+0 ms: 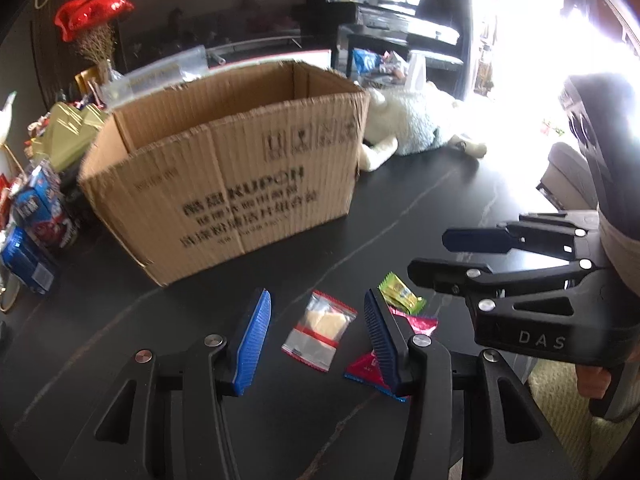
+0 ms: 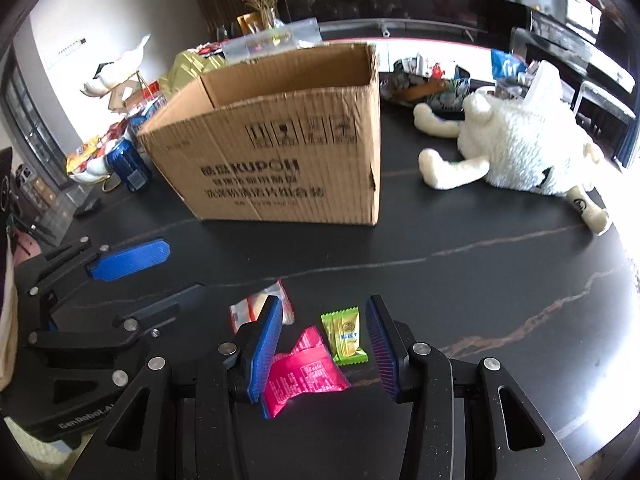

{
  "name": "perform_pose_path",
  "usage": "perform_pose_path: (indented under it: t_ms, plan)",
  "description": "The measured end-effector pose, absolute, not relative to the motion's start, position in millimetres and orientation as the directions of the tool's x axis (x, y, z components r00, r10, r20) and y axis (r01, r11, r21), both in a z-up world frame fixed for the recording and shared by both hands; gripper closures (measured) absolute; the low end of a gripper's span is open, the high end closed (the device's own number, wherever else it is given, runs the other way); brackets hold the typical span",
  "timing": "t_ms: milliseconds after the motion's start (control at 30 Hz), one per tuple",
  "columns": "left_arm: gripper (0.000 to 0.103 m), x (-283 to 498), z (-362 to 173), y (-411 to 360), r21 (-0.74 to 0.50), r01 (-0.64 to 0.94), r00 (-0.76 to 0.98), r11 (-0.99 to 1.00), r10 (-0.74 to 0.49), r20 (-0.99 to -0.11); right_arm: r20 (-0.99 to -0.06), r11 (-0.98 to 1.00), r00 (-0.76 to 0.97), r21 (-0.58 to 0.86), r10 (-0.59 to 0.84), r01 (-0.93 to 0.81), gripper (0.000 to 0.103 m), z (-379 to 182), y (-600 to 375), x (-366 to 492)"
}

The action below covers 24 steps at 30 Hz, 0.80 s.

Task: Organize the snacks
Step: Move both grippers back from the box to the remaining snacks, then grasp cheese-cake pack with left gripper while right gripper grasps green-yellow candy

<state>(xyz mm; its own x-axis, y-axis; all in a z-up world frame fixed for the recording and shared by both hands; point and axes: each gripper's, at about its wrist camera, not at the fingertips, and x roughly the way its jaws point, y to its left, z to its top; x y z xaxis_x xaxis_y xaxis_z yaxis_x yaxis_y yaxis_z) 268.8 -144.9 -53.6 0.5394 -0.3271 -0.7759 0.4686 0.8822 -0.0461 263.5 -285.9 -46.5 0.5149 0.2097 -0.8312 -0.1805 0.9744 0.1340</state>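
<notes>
Evidently nothing is packed yet: the clear-wrapped pale biscuit packet [image 1: 319,331], small green candy sachet [image 2: 345,336] and crumpled pink foil wrapper [image 2: 304,374] lie on the black table [image 2: 460,300] before the open brown cardboard box [image 2: 276,152], both the left gripper [image 1: 316,322] and right gripper [image 2: 326,340] poised with jaws apart, gripping nothing.

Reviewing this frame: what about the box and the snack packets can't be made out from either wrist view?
- Cardboard box contents: both views, near walls hide the floor.
- Red packet: left wrist view, partly behind a left gripper finger.
- Clear packet: right wrist view, partly behind a right gripper finger.
- Small box print: blurred.
</notes>
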Motion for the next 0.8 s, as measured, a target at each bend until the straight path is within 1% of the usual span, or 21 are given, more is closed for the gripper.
perform_pose_path:
  t_ms: [467,800]
  plan:
    - [0.054,274.0,-95.0,-147.7,-0.088,0.493,0.465,0.865,-0.348,-0.814,-0.892,0.982,0.439,0.022,0.104,-0.187,0.058,-80.2,-283.6,270.3]
    - [0.054,279.9,-111.4,-150.6,-0.089,0.504,0.427,0.859,-0.337,-0.839,-0.918,0.977,0.383,0.019,0.1,-0.21,0.058,-97.0,-279.8,274.1]
